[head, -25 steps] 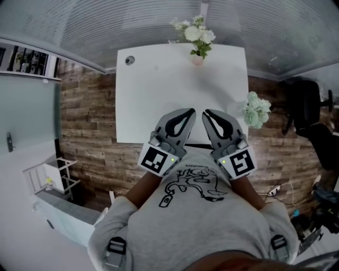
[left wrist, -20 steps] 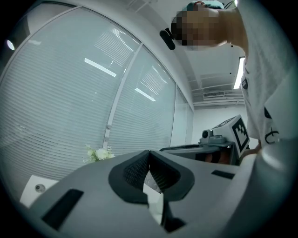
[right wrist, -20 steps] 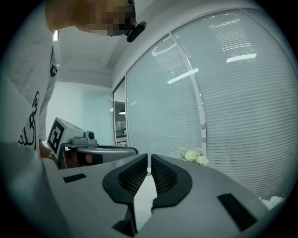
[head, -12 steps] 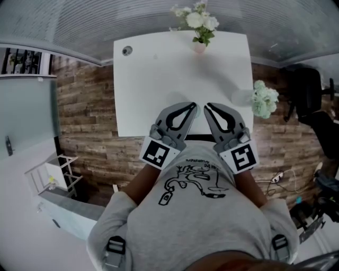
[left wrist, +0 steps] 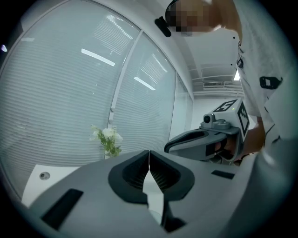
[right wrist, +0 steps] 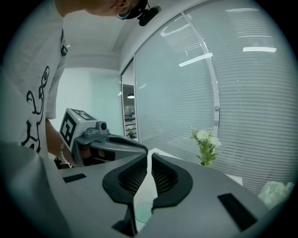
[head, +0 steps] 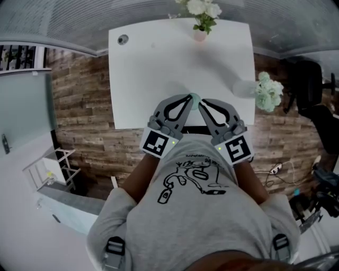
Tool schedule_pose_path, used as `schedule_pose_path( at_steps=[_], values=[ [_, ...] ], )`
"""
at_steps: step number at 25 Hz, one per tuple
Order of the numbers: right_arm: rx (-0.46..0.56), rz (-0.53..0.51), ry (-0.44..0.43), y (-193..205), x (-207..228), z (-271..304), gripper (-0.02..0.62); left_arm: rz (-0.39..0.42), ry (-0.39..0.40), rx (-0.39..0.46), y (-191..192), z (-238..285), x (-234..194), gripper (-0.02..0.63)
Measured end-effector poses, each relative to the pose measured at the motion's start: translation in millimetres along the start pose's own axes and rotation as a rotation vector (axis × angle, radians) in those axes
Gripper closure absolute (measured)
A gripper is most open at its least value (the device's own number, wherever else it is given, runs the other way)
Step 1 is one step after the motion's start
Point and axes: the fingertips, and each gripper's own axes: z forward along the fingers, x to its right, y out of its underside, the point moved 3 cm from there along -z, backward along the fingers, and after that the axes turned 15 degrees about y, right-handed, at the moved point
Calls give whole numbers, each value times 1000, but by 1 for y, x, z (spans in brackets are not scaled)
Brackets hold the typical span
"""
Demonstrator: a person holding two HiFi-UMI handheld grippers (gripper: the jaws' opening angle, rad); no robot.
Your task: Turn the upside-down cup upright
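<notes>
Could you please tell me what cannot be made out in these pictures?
Cup: head view, mostly hidden behind the left gripper and right gripper tips; upside-down or upright, cannot tell.
Flowers: head view, cut off by the top edge.
Right gripper view: greenish blur below the jaws, too unclear to name.

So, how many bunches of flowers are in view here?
2. The far bunch stands in a small vase at the far edge of the white table. The right bunch is at the table's right edge. The person's body may hide others.
</notes>
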Motion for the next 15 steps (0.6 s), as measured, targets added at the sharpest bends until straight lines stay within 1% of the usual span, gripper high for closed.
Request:
schedule_pose_path(
  at_steps=[4, 12, 15],
  values=[
    [-47, -63, -26, 20, -8, 6, 546, -4, 8, -27, 27, 1, -2, 600],
    [-143, -125, -79, 70, -24, 21, 546, -22, 8, -80, 73, 1, -7, 600],
    [-167, -153, -102, 85, -29, 25, 546, -22, -6, -95, 90, -3, -9, 598]
  ],
)
